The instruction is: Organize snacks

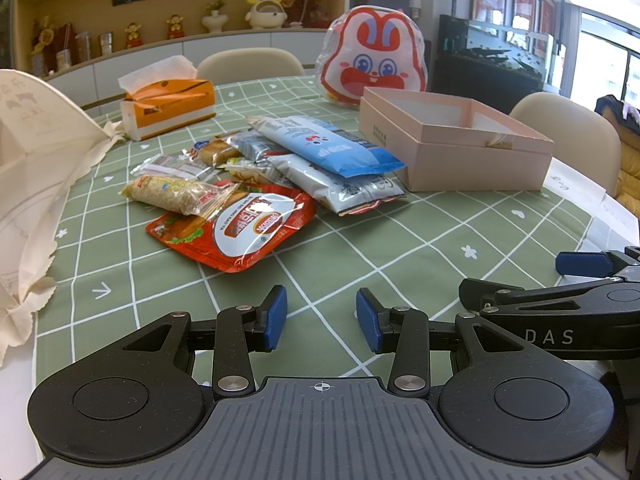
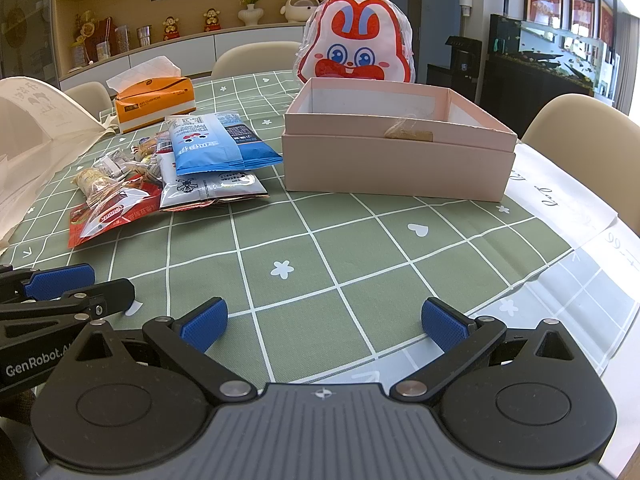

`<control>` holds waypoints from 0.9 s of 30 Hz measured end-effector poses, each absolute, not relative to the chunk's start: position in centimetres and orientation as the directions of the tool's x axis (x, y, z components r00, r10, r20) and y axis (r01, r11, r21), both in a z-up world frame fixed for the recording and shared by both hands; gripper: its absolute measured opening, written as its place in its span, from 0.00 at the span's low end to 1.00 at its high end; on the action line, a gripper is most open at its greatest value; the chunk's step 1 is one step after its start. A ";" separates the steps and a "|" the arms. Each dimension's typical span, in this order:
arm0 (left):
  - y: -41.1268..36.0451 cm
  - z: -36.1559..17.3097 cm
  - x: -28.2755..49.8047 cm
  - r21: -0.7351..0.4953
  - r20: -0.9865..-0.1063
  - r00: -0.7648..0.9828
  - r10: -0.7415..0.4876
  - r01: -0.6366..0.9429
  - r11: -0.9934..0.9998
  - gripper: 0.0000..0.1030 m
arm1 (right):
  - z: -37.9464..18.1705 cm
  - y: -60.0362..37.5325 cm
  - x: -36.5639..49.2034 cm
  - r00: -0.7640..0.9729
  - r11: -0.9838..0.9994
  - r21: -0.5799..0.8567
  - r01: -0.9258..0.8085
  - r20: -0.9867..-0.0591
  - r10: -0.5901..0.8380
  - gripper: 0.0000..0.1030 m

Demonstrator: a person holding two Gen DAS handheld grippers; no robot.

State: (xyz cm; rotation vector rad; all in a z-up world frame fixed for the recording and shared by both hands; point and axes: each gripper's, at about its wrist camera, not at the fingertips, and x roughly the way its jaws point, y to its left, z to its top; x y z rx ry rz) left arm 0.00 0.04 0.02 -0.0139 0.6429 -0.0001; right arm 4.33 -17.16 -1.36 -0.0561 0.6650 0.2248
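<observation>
Snack packets (image 1: 256, 176) heaped beside pink box (image 1: 456, 148), tissue box (image 1: 168, 108) behind, both tongs (image 1: 321, 318) (image 2: 324, 324) apart, empty.

The tablecloth (image 2: 360, 264) is sage green with a white grid and small white hearts, flowers and arrows. On it the box (image 2: 396, 164) is pale pink outside and white inside. Left of the box, a blue packet (image 1: 332, 146) with white print lies over a white packet (image 1: 340, 184) with black markings. Further left of the box, a red pouch (image 1: 240, 228) bears a white oval label, and a clear wrapper (image 1: 176, 194) shows a tan bar. Behind the box, the rabbit bag (image 2: 356, 46) is red and white with blue eyes. The tissue box (image 2: 154, 102), left of the box, is orange and white. The pads (image 2: 204, 326) of both grippers are blue on black arms.
</observation>
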 end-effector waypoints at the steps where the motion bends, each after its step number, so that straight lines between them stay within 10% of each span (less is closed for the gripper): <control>1: 0.0 0.0 0.0 -0.014 -0.599 0.800 -0.005 -0.004 1.000 0.43 | -1.4 -17.2 4.3 0.764 0.974 0.020 -0.225 -0.617 0.189 1.00; 19: -0.1 0.2 -0.1 0.009 -0.599 0.801 0.009 -0.005 1.000 0.43 | -1.1 -17.1 5.0 0.742 0.969 0.017 -0.246 -0.639 0.200 1.00; 27: 3.6 1.3 0.6 -0.186 -0.614 0.780 -0.119 0.004 0.983 0.43 | -0.2 -17.1 6.3 0.649 0.949 0.013 -0.315 -0.727 0.226 1.00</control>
